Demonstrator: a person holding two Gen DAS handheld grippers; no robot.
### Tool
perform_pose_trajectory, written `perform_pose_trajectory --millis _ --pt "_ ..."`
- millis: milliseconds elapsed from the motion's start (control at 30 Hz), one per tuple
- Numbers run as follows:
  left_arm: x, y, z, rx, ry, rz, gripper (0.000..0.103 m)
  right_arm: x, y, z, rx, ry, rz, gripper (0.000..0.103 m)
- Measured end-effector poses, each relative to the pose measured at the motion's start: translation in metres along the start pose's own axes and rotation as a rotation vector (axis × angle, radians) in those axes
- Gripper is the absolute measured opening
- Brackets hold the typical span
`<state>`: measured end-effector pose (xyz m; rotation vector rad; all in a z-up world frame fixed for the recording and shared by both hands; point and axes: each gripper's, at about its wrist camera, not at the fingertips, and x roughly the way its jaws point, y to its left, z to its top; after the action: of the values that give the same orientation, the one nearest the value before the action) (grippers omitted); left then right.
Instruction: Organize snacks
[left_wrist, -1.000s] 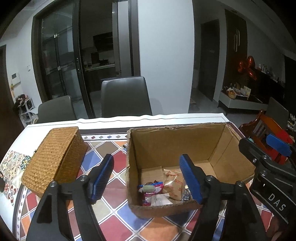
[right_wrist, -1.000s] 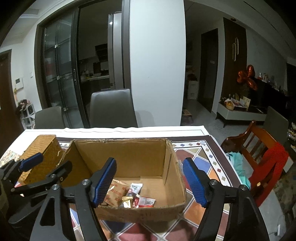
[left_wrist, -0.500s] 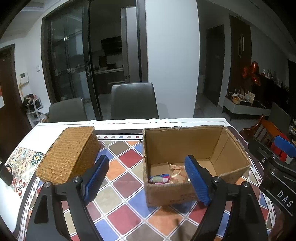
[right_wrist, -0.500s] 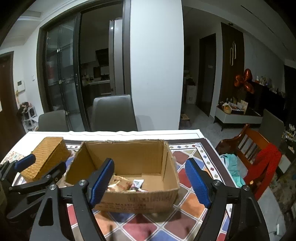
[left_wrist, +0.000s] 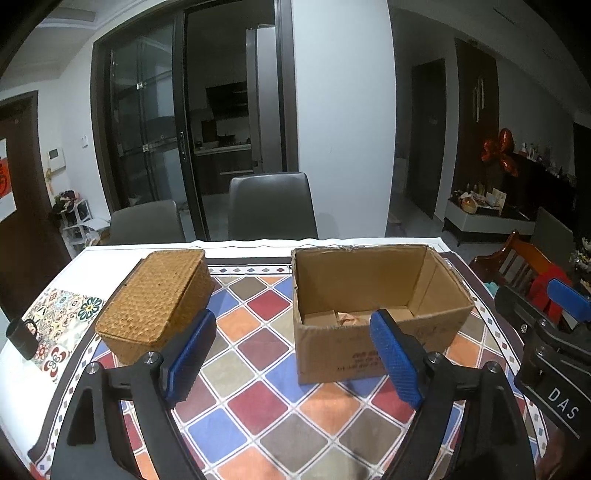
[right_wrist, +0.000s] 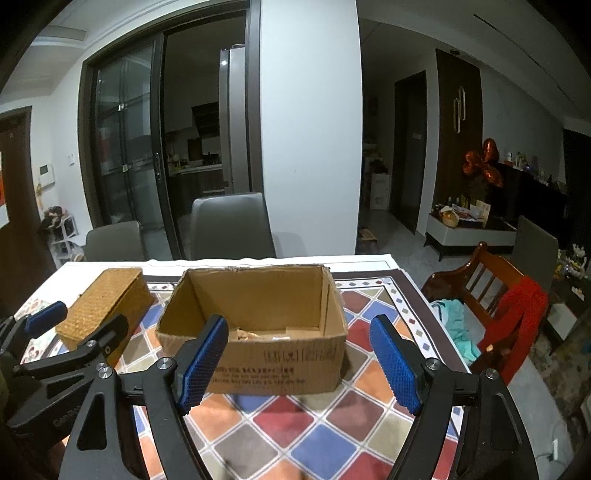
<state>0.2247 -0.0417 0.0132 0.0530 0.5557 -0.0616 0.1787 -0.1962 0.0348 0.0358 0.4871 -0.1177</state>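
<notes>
An open cardboard box (left_wrist: 369, 280) (right_wrist: 258, 291) stands on the patterned tablecloth (left_wrist: 258, 398), with a few snack packets (left_wrist: 347, 316) (right_wrist: 255, 335) just showing over its front wall. To its left sits a wicker basket (left_wrist: 159, 295) (right_wrist: 107, 295) with its lid shut. My left gripper (left_wrist: 293, 317) is open and empty, held back from the box, between the box and the basket. My right gripper (right_wrist: 298, 321) is open and empty too, in front of the box. Each gripper shows at the edge of the other's view, the right gripper (left_wrist: 543, 302) and the left gripper (right_wrist: 79, 325).
A black mug (left_wrist: 22, 338) stands at the table's left edge. Two grey chairs (left_wrist: 271, 206) are at the far side. A wooden chair with a red garment (right_wrist: 517, 314) stands to the right of the table.
Both grippers have pulled back and risen from the box. It now looks smaller and farther off, and its front wall hides most of the snacks. Both jaws stand slightly wider.
</notes>
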Motion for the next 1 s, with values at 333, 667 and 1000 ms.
perform_pose_trajectory --millis 333,667,1000 --pt "-0.035 0.004 -0.021 0.0 -0.006 -0.009 0.086 -0.034 -0.001 -0.019 0.0 -0.002 -0.003 0.08" --pt "-0.065 0.01 -0.046 0.009 0.007 -0.011 0.086 -0.064 0.002 -0.041 0.006 0.01 -0.021 0.08" --pt "-0.092 0.013 -0.07 0.018 0.011 -0.019 0.086 -0.092 0.002 -0.066 0.004 0.027 -0.02 0.08"
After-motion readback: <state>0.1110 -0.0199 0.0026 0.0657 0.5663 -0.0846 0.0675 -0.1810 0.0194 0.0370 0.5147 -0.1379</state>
